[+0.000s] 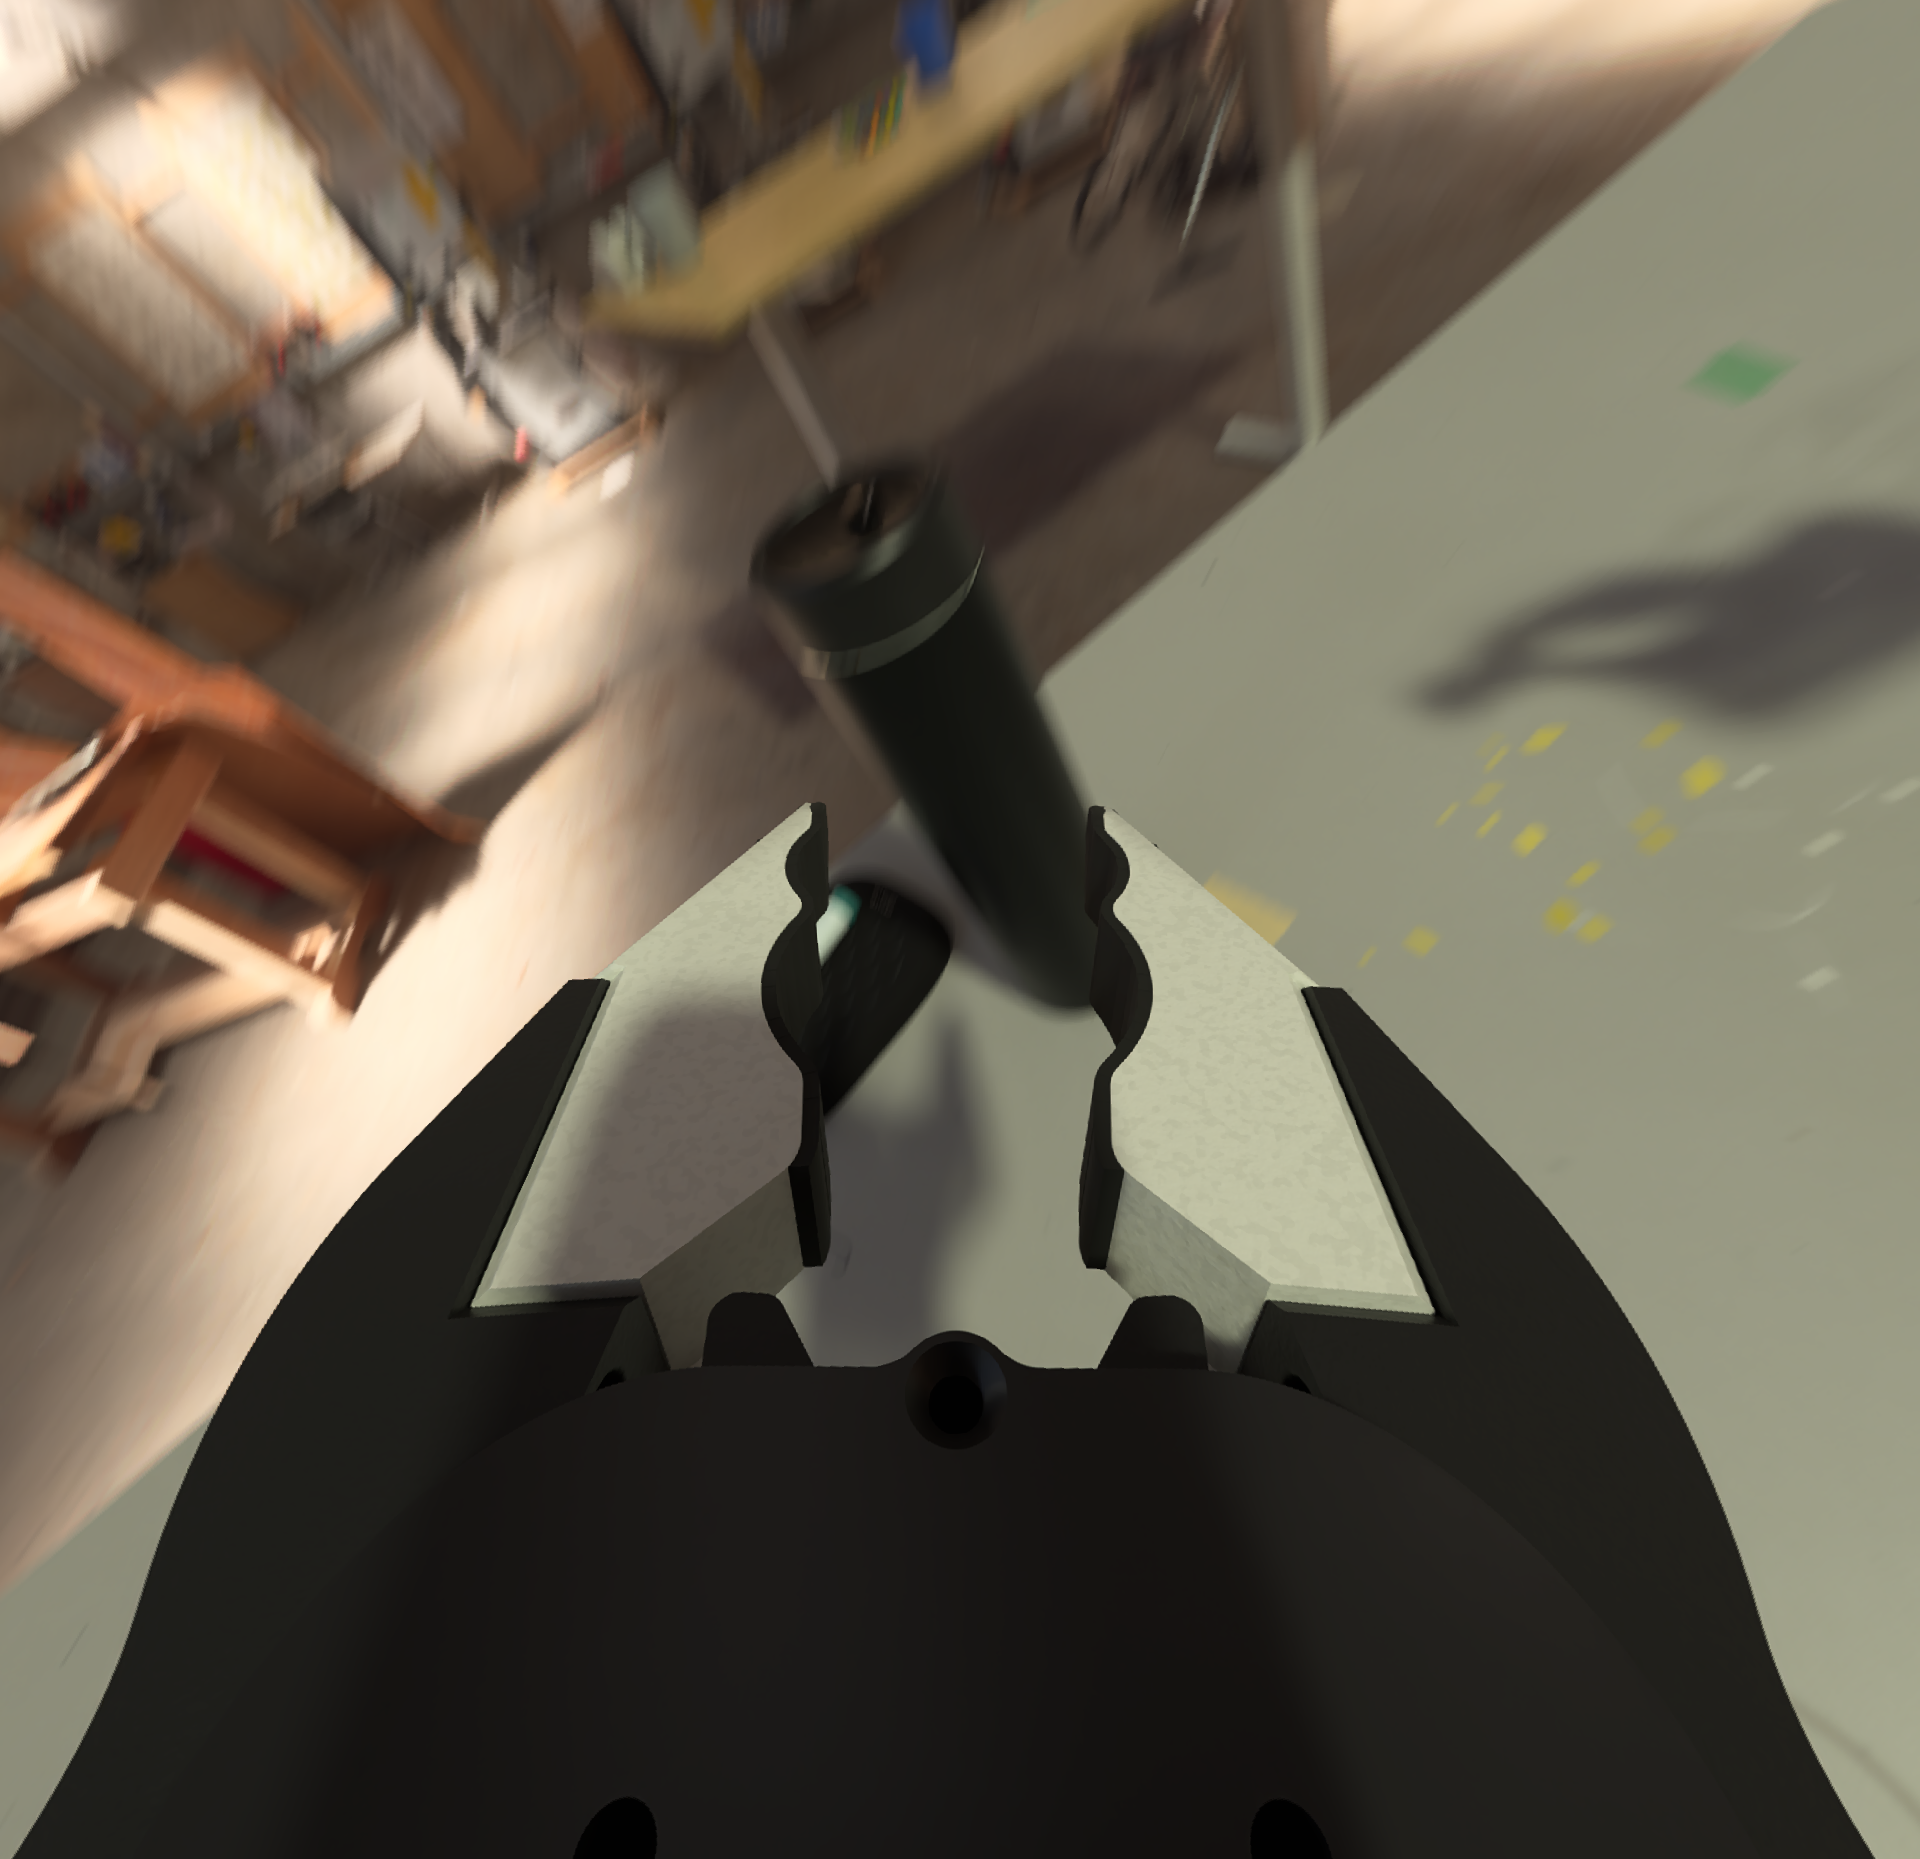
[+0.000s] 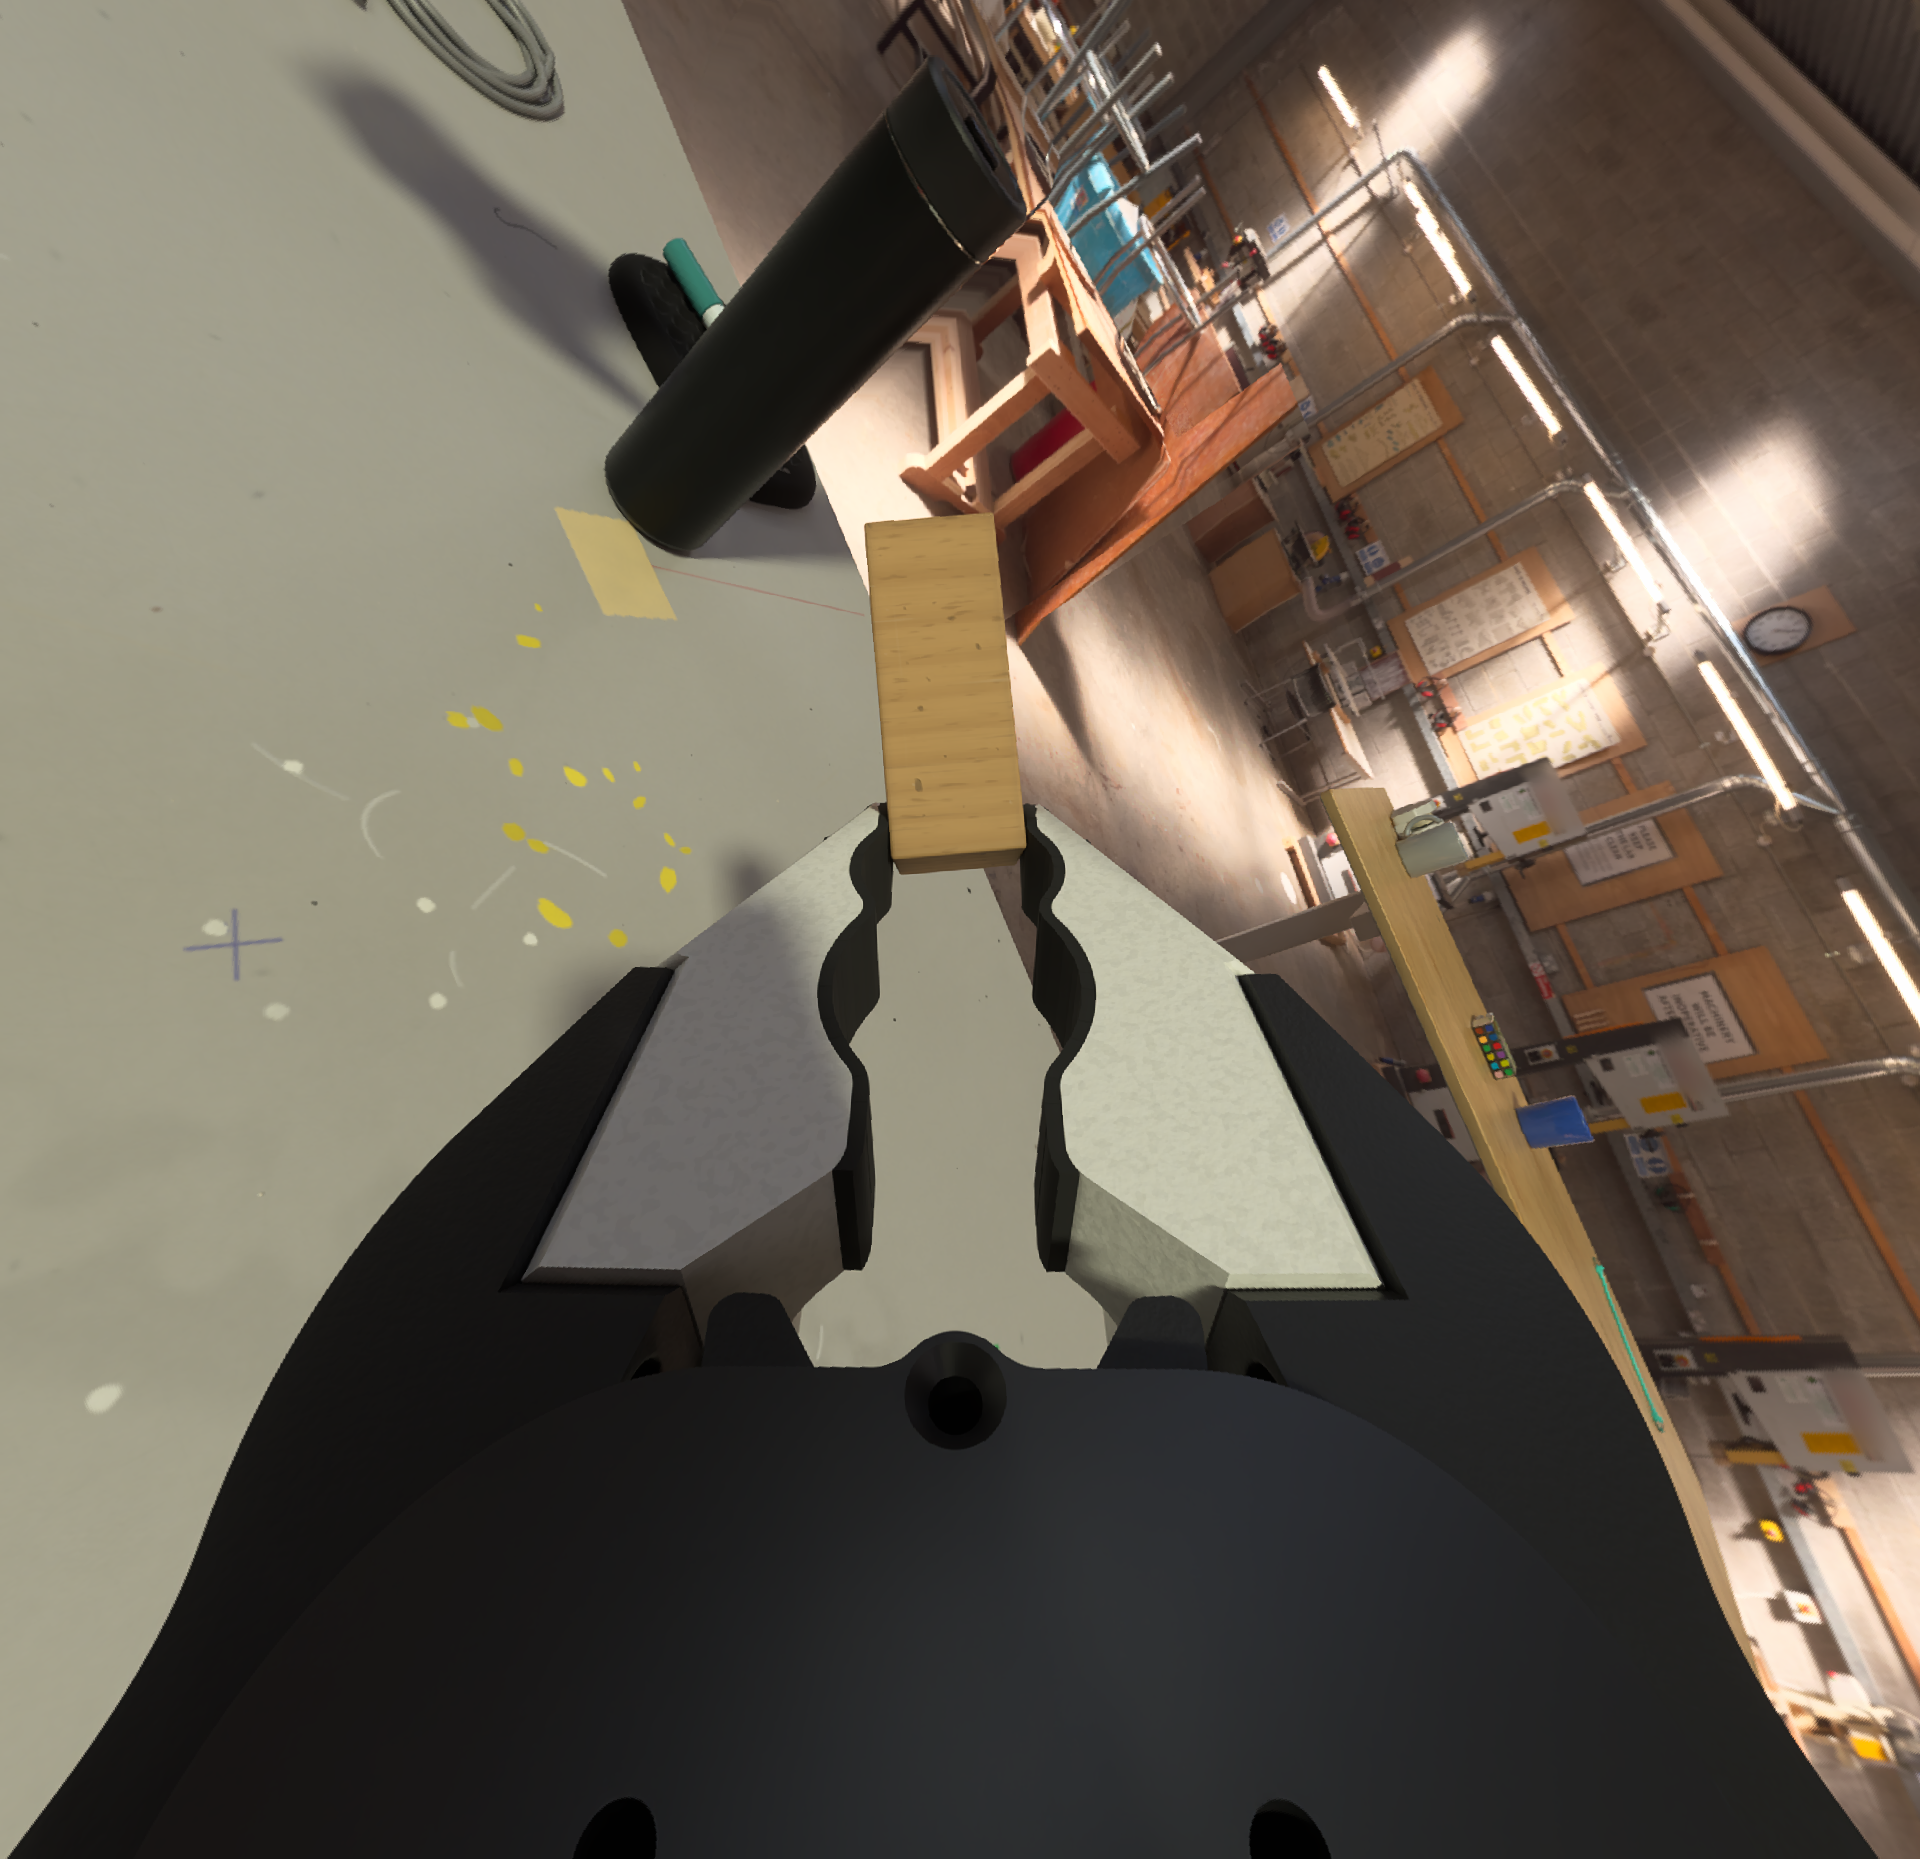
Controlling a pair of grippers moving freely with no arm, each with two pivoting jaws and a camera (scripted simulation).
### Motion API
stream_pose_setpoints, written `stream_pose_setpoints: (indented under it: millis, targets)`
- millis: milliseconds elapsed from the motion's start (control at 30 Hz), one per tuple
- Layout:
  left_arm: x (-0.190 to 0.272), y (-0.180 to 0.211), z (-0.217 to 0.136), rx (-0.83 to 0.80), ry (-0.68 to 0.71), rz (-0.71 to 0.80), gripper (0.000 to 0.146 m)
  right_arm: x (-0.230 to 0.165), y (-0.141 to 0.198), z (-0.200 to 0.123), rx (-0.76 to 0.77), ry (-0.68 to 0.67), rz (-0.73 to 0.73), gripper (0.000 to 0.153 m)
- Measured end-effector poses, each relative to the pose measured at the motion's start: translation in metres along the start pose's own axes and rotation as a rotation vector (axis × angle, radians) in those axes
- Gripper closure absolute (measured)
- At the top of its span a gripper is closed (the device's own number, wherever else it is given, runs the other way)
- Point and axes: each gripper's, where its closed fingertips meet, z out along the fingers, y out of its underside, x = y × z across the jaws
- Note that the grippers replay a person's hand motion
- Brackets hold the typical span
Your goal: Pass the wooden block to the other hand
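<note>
A light wooden block (image 2: 943,692) sticks out forward from the tips of my right gripper (image 2: 956,833), which is shut on the block's near end and holds it above the table edge. My left gripper (image 1: 956,822) is open and empty; the block does not show in the left wrist view. The left wrist view is blurred. Neither gripper shows in the other's view.
A tall dark cylinder (image 2: 805,318) stands on the grey table (image 2: 260,562) near its edge, also in the left wrist view (image 1: 935,749). Beside it lie a black item with a teal marker (image 2: 691,282), a yellow note (image 2: 613,562) and a grey cable coil (image 2: 468,33).
</note>
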Motion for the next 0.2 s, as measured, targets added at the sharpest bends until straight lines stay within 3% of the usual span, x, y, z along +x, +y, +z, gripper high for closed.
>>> stream_pose_setpoints:
  millis: [100, 200]
  targets:
    - [-0.009, 0.055, 0.023, -0.236, -0.025, -0.007, 0.092, -0.003, 0.000, 0.003, -0.008, -0.006, -0.014, 0.129]
    - [-0.011, 0.091, 0.041, -0.373, -0.026, -0.020, 0.092, -0.003, 0.002, 0.003, -0.009, -0.011, -0.011, 0.129]
